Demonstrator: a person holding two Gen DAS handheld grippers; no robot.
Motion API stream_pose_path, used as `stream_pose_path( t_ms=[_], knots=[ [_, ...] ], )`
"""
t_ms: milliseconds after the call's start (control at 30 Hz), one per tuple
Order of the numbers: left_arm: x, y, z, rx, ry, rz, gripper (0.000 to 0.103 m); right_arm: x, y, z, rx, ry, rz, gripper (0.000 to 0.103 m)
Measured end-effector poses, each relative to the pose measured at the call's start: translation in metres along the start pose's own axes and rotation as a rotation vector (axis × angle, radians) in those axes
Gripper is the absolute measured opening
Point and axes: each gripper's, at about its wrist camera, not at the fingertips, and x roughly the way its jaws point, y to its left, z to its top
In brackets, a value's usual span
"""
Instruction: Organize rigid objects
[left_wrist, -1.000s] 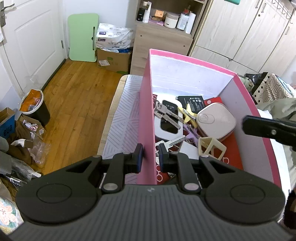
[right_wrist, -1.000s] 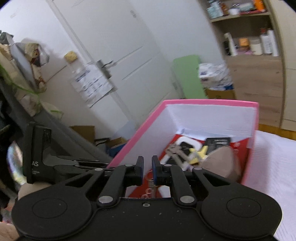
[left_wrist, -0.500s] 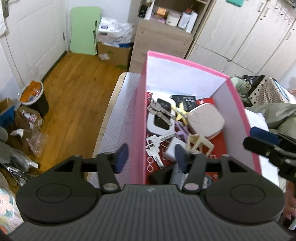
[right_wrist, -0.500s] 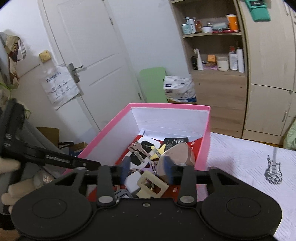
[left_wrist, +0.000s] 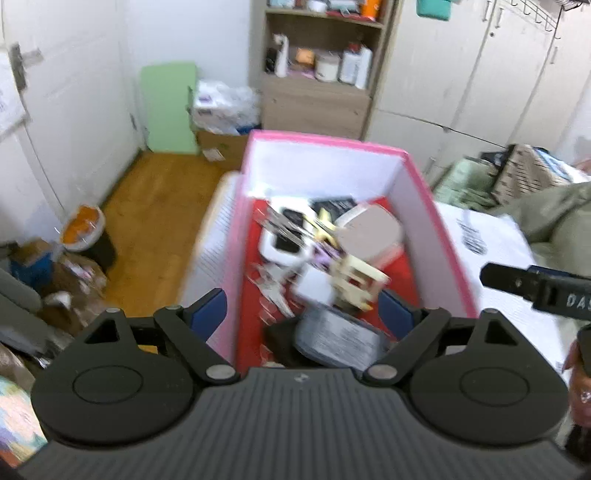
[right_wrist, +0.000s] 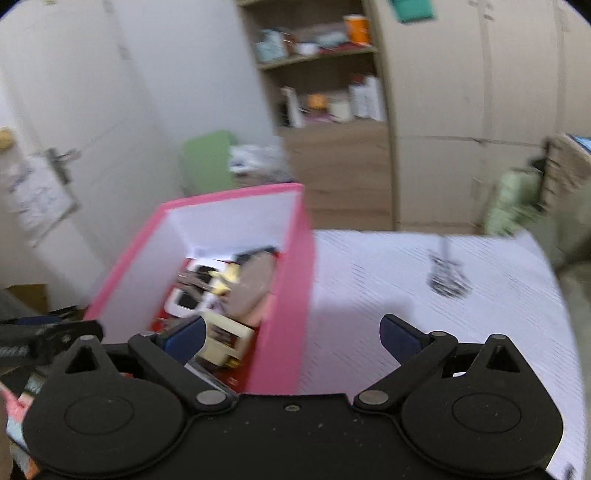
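Observation:
A pink box (left_wrist: 439, 218) with white inner walls stands on a white patterned cloth; it also shows in the right wrist view (right_wrist: 291, 266). Inside lie a rounded beige case (left_wrist: 369, 232), a cream frame-shaped piece (left_wrist: 358, 277), keys (left_wrist: 273, 288), a white and black device (left_wrist: 284, 240) and a grey ribbed object (left_wrist: 340, 338). My left gripper (left_wrist: 303, 310) is wide open and empty, straddling the box's left wall. My right gripper (right_wrist: 291, 334) is wide open and empty, straddling the box's right wall. Both views are blurred.
The white cloth (right_wrist: 424, 288) with a guitar print covers the surface right of the box. A wooden shelf unit (left_wrist: 321, 74) and a green board (left_wrist: 170, 107) stand behind. A bin (left_wrist: 85, 232) and clutter lie on the wooden floor at left. Olive fabric (left_wrist: 554, 218) lies at right.
Both grippers opened, from shut on the box's side walls to wide open, and pulled back and up. The box now stands released on the cloth.

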Motion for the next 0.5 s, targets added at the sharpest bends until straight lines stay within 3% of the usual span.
stream_pose_path(
  t_ms=[100, 167, 333, 500],
  knots=[
    [-0.007, -0.009, -0.008, 0.003, 0.014, 0.017, 0.094, -0.024, -0.014, -0.004, 0.08, -0.01, 0.072, 0.102],
    [-0.014, -0.011, -0.014, -0.005, -0.002, 0.036, 0.094, -0.043, -0.019, -0.01, 0.082, -0.052, 0.073, 0.102],
    [-0.028, -0.023, -0.024, -0.01, -0.026, 0.069, 0.095, -0.077, -0.013, -0.024, 0.002, -0.114, -0.017, 0.102],
    [-0.036, -0.037, -0.03, -0.004, -0.026, 0.018, 0.096, -0.097, -0.013, -0.03, -0.042, -0.11, -0.045, 0.102]
  ],
)
